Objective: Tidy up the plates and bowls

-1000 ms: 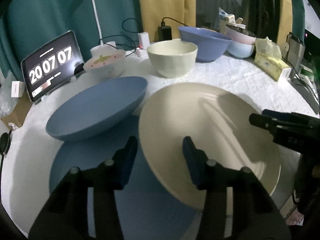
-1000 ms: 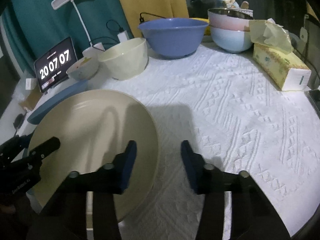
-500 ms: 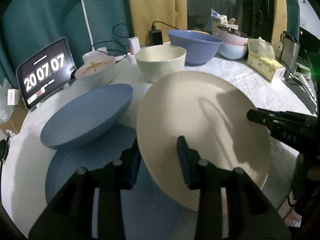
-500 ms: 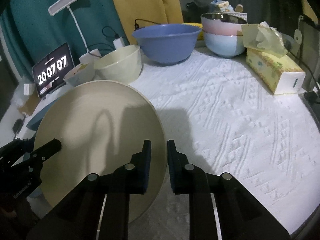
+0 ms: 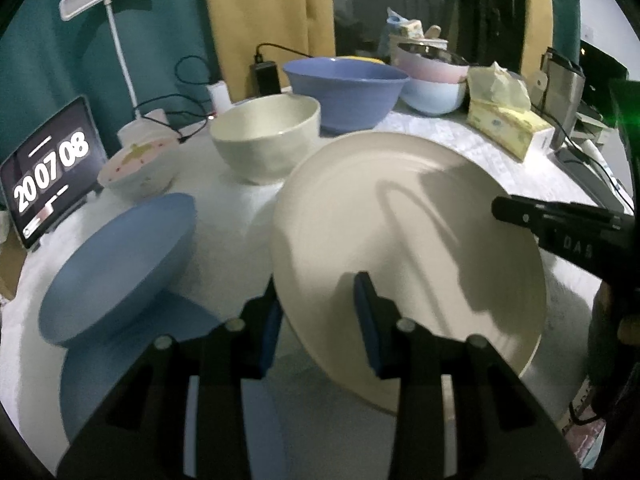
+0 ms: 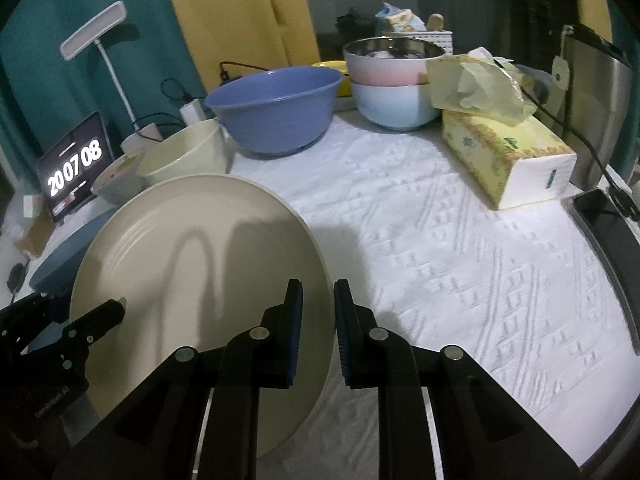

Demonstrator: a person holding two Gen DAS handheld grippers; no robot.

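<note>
1. You hold the cream plate [image 5: 404, 236] by two opposite edges. The left gripper [image 5: 320, 320] is clenched on its left rim, one pad under the plate and one on top. The right gripper [image 6: 318, 316] is clenched on its right rim. The plate is lifted and tilted above the white tablecloth [image 6: 460, 248], near you.

2. Each grip takes only a narrow part of the rim. If you pull the two hands apart, or one hand goes faster than the other, the plate can slip out on one side and fall to the table.

3. The tilt is a risk too. If you roll one wrist more than the other, the plate will twist between the pads and one grip may open.

4. Just left of the plate stands a tilted blue plate [image 5: 120, 264], which leans over a flat blue plate [image 5: 132, 364]. If you move left too low, the cream rim can knock the leaning plate.

5. On the far side, the cream bowl [image 5: 266, 138] and the blue bowl [image 5: 346, 88] are close behind the plate. If you push forward without more height, the far rim may hit the cream bowl.

6. When you put it down, I think you should release both sides together, not one alone.
</note>
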